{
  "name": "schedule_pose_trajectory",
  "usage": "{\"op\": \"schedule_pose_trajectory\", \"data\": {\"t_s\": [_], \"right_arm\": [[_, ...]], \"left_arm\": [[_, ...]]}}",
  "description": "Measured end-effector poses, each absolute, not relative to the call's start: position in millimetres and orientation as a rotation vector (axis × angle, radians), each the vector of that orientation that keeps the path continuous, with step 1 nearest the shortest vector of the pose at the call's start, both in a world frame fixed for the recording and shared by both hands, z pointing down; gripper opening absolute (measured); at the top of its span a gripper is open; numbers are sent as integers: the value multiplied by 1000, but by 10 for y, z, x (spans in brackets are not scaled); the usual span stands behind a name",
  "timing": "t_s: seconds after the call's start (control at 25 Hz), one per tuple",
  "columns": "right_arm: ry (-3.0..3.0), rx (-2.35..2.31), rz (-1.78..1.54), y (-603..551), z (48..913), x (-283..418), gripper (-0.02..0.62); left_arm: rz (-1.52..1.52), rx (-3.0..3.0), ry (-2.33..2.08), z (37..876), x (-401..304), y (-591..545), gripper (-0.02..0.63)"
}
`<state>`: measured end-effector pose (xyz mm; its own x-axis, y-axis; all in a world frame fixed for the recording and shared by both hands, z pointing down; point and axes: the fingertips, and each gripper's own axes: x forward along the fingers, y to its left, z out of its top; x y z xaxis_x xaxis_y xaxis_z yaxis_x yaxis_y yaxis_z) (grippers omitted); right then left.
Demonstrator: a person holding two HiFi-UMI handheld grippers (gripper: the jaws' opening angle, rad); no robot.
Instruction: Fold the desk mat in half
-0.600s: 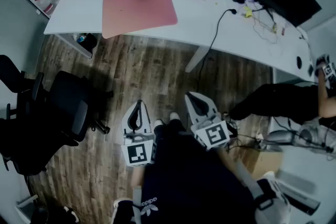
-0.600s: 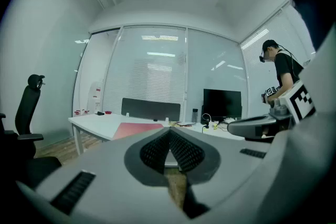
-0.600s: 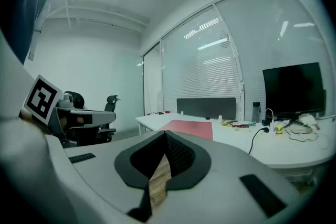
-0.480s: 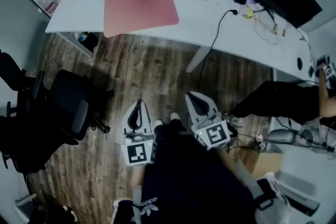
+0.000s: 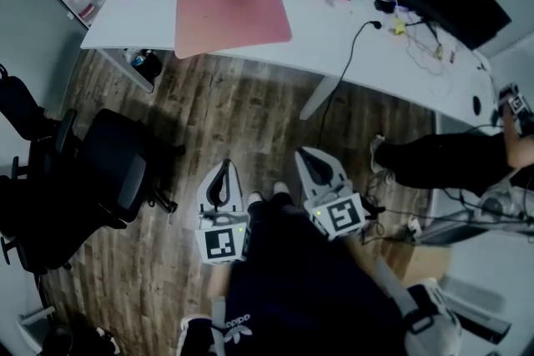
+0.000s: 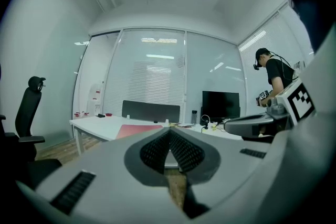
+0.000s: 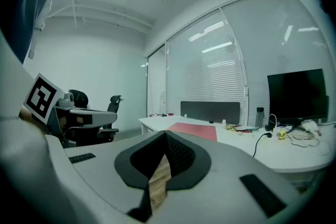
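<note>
Left tongs (image 5: 220,167) and right tongs (image 5: 305,154) both closed together and empty, side by side above the wood floor (image 5: 225,117); pink desk mat (image 5: 232,15) lies flat, unfolded, on the white surface (image 5: 142,12) well ahead of them.

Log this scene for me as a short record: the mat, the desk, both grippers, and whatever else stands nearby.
desk mat: pink, lying flat and unfolded on the desk, near its front edge
desk: white, small clutter toward its right end
left gripper: shut, empty, held low by the person's body, away from the desk
right gripper: shut, empty, beside the left one
nearby: black office chair at left, second person at right
task state: fold not yet started
</note>
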<state>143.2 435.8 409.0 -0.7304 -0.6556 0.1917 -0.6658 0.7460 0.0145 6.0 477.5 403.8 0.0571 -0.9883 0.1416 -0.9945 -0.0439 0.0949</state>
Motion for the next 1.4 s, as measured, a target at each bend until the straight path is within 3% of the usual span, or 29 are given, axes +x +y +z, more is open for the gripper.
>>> {"op": "schedule_pose_trajectory", "data": {"t_s": [0.6, 1.4], "right_arm": [[-2777, 1092, 92, 4626, 4222, 1343, -2], [-2788, 984, 84, 2869, 4215, 1434, -2]], "left_arm": [[42, 2123, -2044, 4133, -244, 4955, 3], [4, 2071, -2189, 3988, -339, 3366, 3]]}}
